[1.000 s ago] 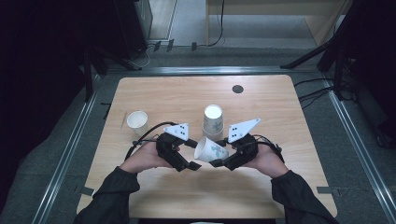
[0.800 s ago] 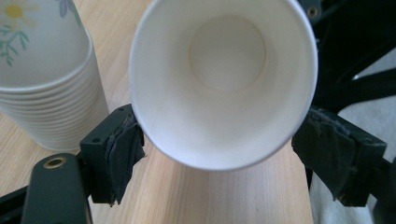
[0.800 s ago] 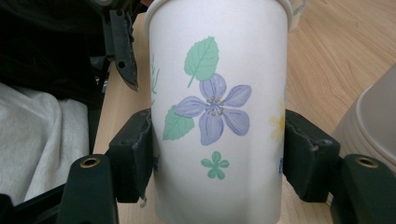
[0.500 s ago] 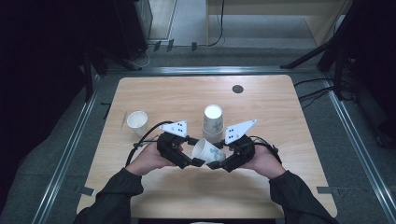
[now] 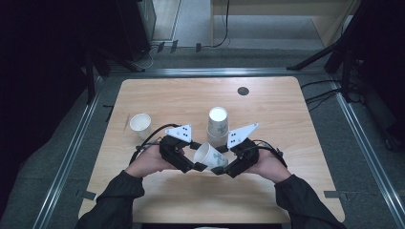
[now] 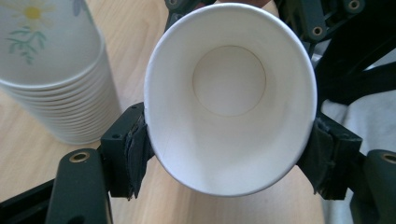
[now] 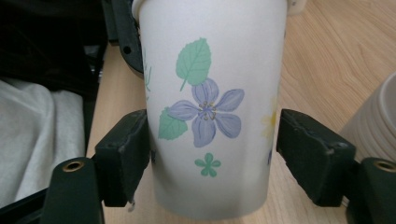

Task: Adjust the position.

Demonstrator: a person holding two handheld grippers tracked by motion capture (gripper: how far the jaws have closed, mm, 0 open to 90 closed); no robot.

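A paper cup (image 5: 210, 155) with a flower print lies on its side in the air between both grippers, just in front of a stack of upturned cups (image 5: 218, 126). My left gripper (image 5: 197, 162) is shut on the cup's rim. In the left gripper view the cup mouth (image 6: 229, 79) faces the camera, and the jaws of that gripper (image 6: 229, 158) press it into an oval. My right gripper (image 5: 222, 167) holds the cup's lower body. In the right gripper view the printed wall (image 7: 212, 107) stands between the jaws of that gripper (image 7: 212, 154), both touching it.
A single upright paper cup (image 5: 141, 125) stands at the left of the wooden table (image 5: 181, 100). A small dark disc (image 5: 243, 90) sits near the far edge. The stack (image 6: 51, 70) is close beside the held cup. Metal rails and dark stands surround the table.
Both grippers and the cup between them have shifted slightly to the left and toward the near edge. The grips look unchanged.
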